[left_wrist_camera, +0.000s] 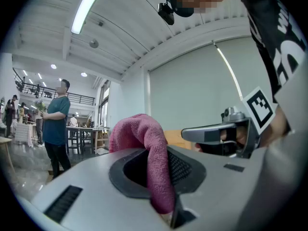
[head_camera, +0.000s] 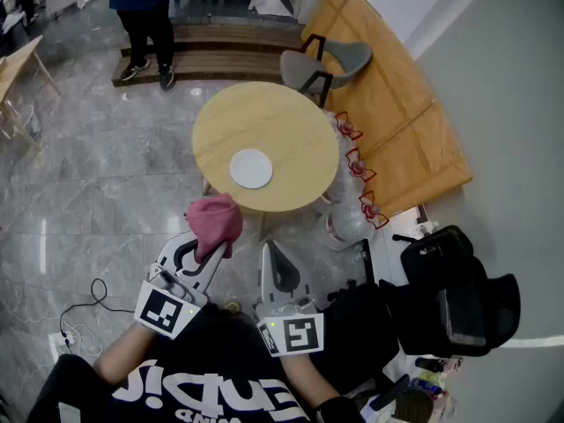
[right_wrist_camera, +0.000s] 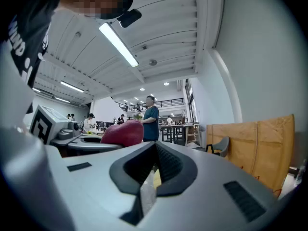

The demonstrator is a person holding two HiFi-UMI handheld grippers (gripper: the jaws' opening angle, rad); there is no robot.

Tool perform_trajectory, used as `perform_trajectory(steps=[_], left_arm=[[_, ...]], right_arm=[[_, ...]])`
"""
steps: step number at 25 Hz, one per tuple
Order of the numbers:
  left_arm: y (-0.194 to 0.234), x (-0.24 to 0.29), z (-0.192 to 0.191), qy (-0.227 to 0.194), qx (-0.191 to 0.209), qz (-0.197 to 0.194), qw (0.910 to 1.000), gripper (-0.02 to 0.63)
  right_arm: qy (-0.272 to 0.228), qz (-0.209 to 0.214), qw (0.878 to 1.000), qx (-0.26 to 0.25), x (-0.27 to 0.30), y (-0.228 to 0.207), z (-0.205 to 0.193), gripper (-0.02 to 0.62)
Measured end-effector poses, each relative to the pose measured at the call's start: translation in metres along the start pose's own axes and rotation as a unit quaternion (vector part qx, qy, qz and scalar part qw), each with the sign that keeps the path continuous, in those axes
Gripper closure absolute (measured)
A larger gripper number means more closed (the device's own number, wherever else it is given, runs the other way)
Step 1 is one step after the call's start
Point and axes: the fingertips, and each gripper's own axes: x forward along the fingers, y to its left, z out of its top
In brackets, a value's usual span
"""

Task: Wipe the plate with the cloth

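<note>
A small white plate (head_camera: 252, 168) lies on the near part of a round wooden table (head_camera: 291, 122). Both grippers are held up short of the table's near edge, away from the plate. My left gripper (head_camera: 210, 243) is shut on a pink cloth (head_camera: 214, 219), which bunches above its tips. In the left gripper view the cloth (left_wrist_camera: 143, 138) hangs down between the jaws of the left gripper (left_wrist_camera: 162, 179). My right gripper (head_camera: 270, 252) points at the table, shut with nothing in it. The right gripper view shows the right gripper (right_wrist_camera: 152, 173) closed, with the cloth (right_wrist_camera: 122, 133) to its left.
A grey chair (head_camera: 330, 63) stands behind the table. Clear plastic bags (head_camera: 351, 192) with red handles and a tan board (head_camera: 392, 113) are at the table's right. A black bag (head_camera: 445, 276) sits at the right. A person (head_camera: 145, 20) stands at the back. A cable (head_camera: 84, 311) lies on the floor.
</note>
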Motion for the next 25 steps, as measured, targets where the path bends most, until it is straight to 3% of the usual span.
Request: perform_trajectory(steps=[11, 16, 25], left_arm=[[-0.007, -0.007, -0.003, 0.001, 0.000, 0.002, 1.0000, 0.538], [-0.010, -0.007, -0.003, 0.004, -0.004, 0.001, 1.0000, 0.538], [-0.019, -0.005, -0.012, 0.021, -0.003, 0.003, 0.9998, 0.538]], right_arm=[[0.001, 0.001, 1.000, -0.004, -0.011, 0.004, -0.002, 0.575], [-0.010, 0.033, 0.999, 0.004, -0.014, 0.007, 0.004, 0.575], [0.005, 0.057, 0.998, -0.019, -0.035, -0.037, 0.003, 0.575]])
